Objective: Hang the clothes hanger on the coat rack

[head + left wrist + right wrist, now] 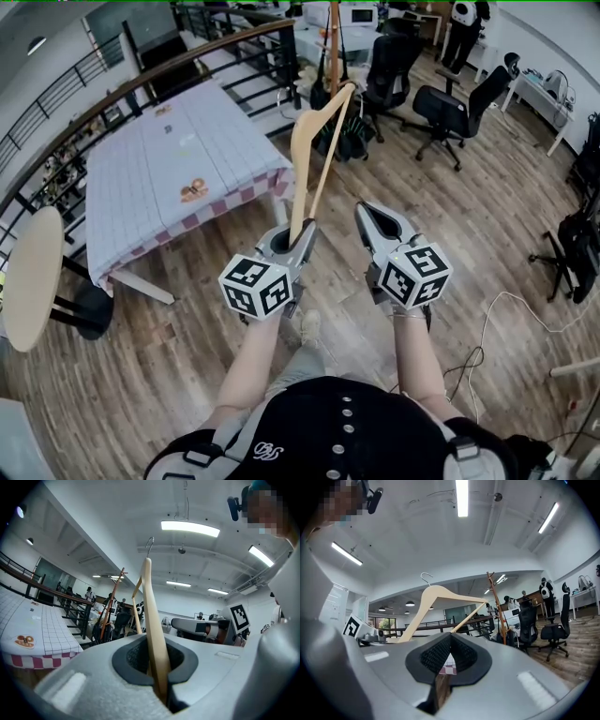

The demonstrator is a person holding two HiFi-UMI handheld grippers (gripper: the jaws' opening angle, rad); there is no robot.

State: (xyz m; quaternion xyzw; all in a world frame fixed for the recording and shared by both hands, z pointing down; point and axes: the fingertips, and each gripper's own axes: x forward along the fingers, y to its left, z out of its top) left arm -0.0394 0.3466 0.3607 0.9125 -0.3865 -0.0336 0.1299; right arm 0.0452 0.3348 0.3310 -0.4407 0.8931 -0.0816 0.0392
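**A:** Where is the clothes hanger [317,131]?

**B:** It is in the left tool [302,230], whose jaws are clamped on the lower end of 1 wooden arm. The rest stands up toward the top centre of the head view, with the metal hook [149,545] uppermost. It touches nothing else.

**A:** And the right tool [368,214]?

**B:** Its jaws are together with nothing between them. It sits just right of the left tool, in the lower middle of the frame.

**A:** Where is the coat rack [333,42]?

**B:** It is the wooden pole at the top centre, past the bench [178,159] with the checked cloth and beside the office chairs [450,108]. It is well apart from the hanger, so I judge the step in hand to be the carry.

**A:** How should that be done well?

**B:** Hold the grip firm. With only 1 tool at the far end of a long arm, the hanger has leverage to swing or slip. Walk steadily and keep the hook upright. Near the rack, turn the hook's open side toward a peg, lift the hook above it, then lower it on.

**A:** Which peg?

**B:** I cannot make out the pegs from here, so pick 1 once close. The right tool is free to steady the other arm if the hanger wobbles. Open the left tool only when the hook carries the weight.
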